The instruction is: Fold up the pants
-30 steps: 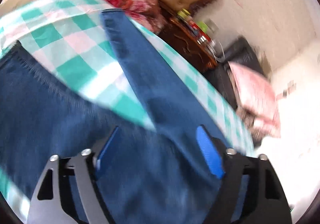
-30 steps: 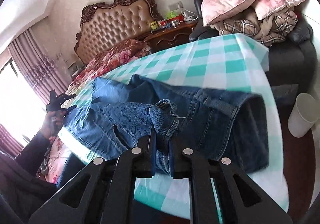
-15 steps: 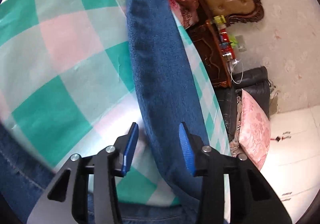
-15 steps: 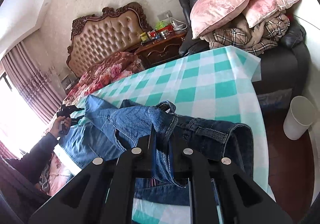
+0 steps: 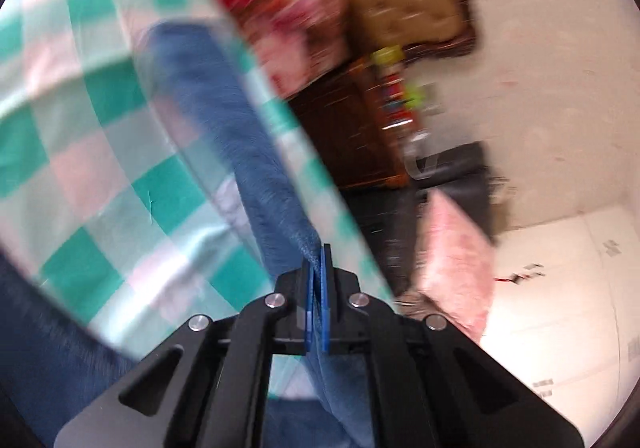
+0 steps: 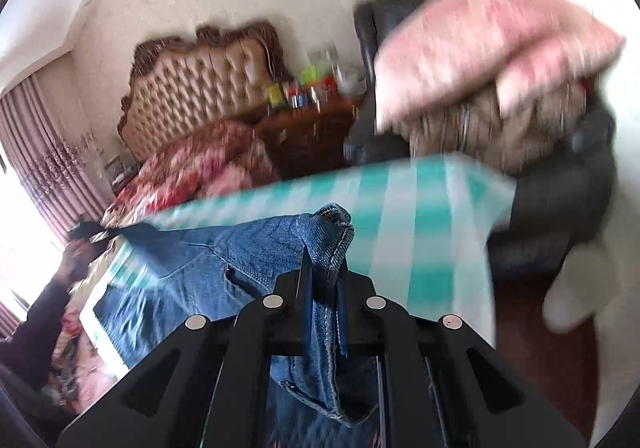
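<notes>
Blue jeans (image 6: 224,264) hang stretched above the green-and-white checked tablecloth (image 6: 432,208). My right gripper (image 6: 325,258) is shut on the bunched waistband (image 6: 332,224), and denim droops below the jaws. In the left wrist view one pant leg (image 5: 240,136) runs away over the tablecloth (image 5: 100,168), with my left gripper (image 5: 320,248) shut on its near edge between the blue pads (image 5: 308,300). The right wrist view shows the left gripper (image 6: 86,230) far left in a person's hand, holding the leg end taut. Both views are motion-blurred.
Behind the table stand a tufted headboard (image 6: 208,88), a bed with a red floral cover (image 6: 200,164) and a dark nightstand (image 6: 312,128) with bottles. A black armchair (image 6: 560,200) with pink pillows (image 6: 480,44) is at the right, with a white bin (image 6: 580,288) on the floor.
The left jaws closed onto the pant leg and lifted it. The right gripper rose with the waistband, pulling the jeans up off the table and stretching them between the two grippers.
</notes>
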`<state>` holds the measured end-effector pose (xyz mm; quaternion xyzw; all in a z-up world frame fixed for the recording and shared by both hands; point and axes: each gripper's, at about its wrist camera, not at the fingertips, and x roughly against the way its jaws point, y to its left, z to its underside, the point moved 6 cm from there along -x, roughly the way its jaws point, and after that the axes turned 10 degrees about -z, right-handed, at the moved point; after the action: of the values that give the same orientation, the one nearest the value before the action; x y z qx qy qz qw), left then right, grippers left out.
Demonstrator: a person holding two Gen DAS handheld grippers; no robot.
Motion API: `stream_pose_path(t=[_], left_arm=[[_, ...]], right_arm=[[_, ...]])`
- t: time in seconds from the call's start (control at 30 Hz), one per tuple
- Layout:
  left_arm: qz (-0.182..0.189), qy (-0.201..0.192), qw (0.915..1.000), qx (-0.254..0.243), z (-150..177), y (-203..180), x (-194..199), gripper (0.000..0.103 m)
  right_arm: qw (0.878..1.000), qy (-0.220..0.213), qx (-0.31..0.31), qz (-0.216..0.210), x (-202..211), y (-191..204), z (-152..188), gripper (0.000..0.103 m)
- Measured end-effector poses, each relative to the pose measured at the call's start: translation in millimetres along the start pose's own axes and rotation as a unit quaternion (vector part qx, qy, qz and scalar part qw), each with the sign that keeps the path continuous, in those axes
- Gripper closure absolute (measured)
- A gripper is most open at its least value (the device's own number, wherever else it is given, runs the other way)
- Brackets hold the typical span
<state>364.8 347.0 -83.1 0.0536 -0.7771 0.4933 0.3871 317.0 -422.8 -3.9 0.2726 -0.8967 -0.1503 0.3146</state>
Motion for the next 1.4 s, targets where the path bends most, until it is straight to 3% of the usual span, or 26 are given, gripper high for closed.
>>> stream_pose_path(t=[0.1, 0.17, 0.33, 0.4, 0.43, 0.57, 0.63, 0.73, 0.8, 1.07, 1.1, 1.17, 1.23, 1.3, 1.4], left_arm=[[0.024, -0.040, 0.9983, -0.036, 54.5, 17.9, 73.9, 0.101], [0.021, -0.033, 0.9986, -0.035, 101.9, 61.3, 96.3, 0.101], [-0.022, 0.033, 0.9985, 0.037, 188.6, 192.0, 74.3, 0.101], [-0.017, 0.029, 0.9987, 0.038, 198.7, 206.9, 73.6, 0.101], [-0.010, 0.025, 0.9988, 0.041, 199.3, 208.9, 72.9, 0.101], [0.005, 0.021, 0.9987, 0.046, 194.5, 210.5, 68.1, 0.100], [0.016, 0.021, 0.9986, 0.047, 193.6, 211.1, 68.3, 0.080], [0.026, 0.020, 0.9980, 0.053, 191.7, 207.8, 68.1, 0.075], [0.027, 0.019, 0.9981, 0.051, 190.1, 206.3, 68.6, 0.075], [0.037, 0.013, 0.9970, 0.067, 184.1, 208.4, 67.9, 0.076], [0.037, 0.011, 0.9968, 0.070, 184.1, 207.2, 67.6, 0.077], [0.039, 0.008, 0.9963, 0.076, 180.4, 210.0, 68.7, 0.077], [0.040, 0.004, 0.9956, 0.085, 176.1, 212.8, 70.1, 0.077], [0.044, -0.006, 0.9949, 0.090, 170.8, 213.4, 74.5, 0.080], [0.046, -0.015, 0.9945, 0.093, 158.9, 215.7, 77.6, 0.097]], right_arm=[[1.000, -0.020, 0.004, -0.009, 24.7, 9.8, 10.0, 0.091], [1.000, 0.004, -0.026, 0.008, 37.0, -6.0, 55.5, 0.091], [0.984, 0.080, -0.157, 0.040, 40.4, -52.8, 167.9, 0.090], [0.977, 0.089, -0.187, 0.049, 42.9, -53.7, 190.1, 0.084], [0.973, 0.084, -0.205, 0.059, 47.9, -53.8, 196.9, 0.080], [0.956, 0.041, -0.290, 0.022, 63.0, -47.7, 206.8, 0.072], [0.951, 0.030, -0.309, 0.005, 64.3, -43.0, 206.6, 0.064], [0.940, 0.000, -0.340, -0.020, 69.2, -36.2, 204.9, 0.053], [0.938, -0.007, -0.345, -0.024, 68.4, -31.7, 204.1, 0.051], [0.940, 0.027, -0.335, 0.054, 42.2, -38.7, 207.0, 0.051], [0.941, 0.032, -0.329, 0.069, 39.2, -37.4, 206.6, 0.052], [0.945, 0.041, -0.310, 0.094, 34.9, -36.7, 205.2, 0.081], [0.946, 0.053, -0.296, 0.123, 30.0, -37.7, 202.8, 0.090], [0.948, 0.054, -0.280, 0.138, 29.9, -35.6, 198.5, 0.093], [0.953, 0.045, -0.256, 0.154, 34.4, -24.4, 184.7, 0.094]])
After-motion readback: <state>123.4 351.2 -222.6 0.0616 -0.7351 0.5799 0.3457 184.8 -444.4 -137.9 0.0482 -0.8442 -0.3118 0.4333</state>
